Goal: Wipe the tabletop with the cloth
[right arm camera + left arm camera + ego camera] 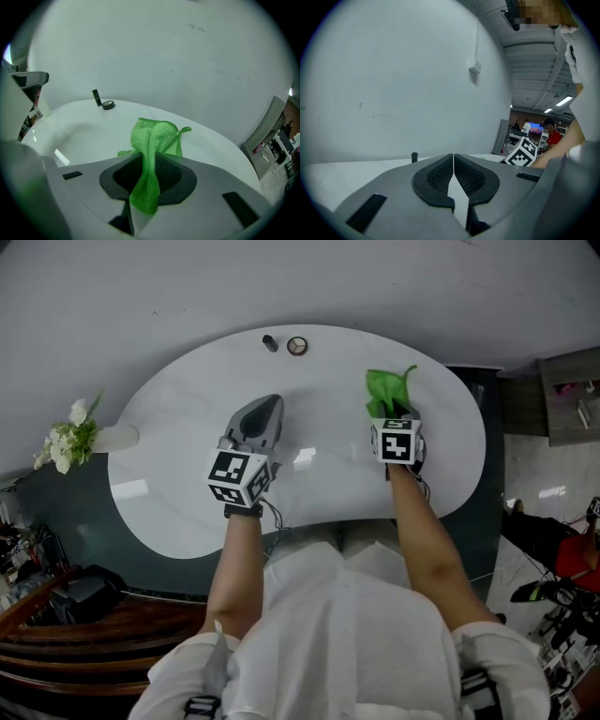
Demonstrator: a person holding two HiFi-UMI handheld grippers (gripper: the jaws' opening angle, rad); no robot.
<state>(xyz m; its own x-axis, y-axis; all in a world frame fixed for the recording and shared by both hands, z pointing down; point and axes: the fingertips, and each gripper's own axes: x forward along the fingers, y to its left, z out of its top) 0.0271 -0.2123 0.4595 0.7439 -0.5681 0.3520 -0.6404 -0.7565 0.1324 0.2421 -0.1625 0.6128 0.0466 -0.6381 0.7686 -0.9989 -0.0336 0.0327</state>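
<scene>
A bright green cloth (386,390) (152,140) lies bunched on the right part of the white oval tabletop (187,427). My right gripper (391,412) (147,176) is shut on the near end of the cloth, which runs between its jaws and spills forward onto the table. To the left, over the table's middle, my left gripper (269,407) (453,161) is shut with nothing in it; its pads (438,176) touch at the tips.
A small dark cylinder (270,342) (96,97) and a round tape-like ring (297,346) (108,104) sit at the table's far edge by the wall. White flowers in a vase (80,437) stand at the left rim. Dark floor surrounds the table.
</scene>
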